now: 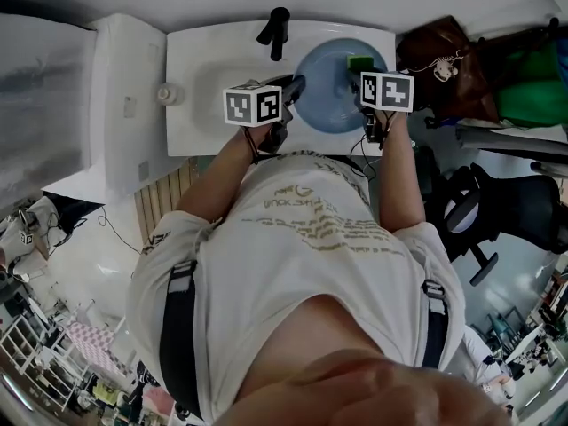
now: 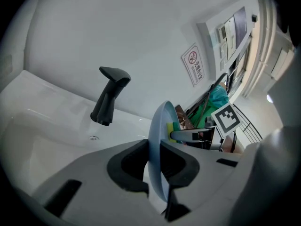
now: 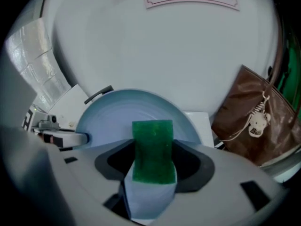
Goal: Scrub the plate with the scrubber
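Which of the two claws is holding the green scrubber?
The right claw, shut on the green scrubber. The left claw instead clamps the rim of the light blue plate, holding it on edge over the sink.

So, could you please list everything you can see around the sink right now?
plate: one, light blue, over the sink, rim in the left tool.
scrubber: one, green, in the right tool, against the plate.
faucet: one, black, back of the sink.
sink: one, white, under the plate.
bag: one, brown, right of the sink.
sign: one, white and red, on the wall.
left tool: one, grey, shut on the plate.
right tool: one, grey, shut on the scrubber.
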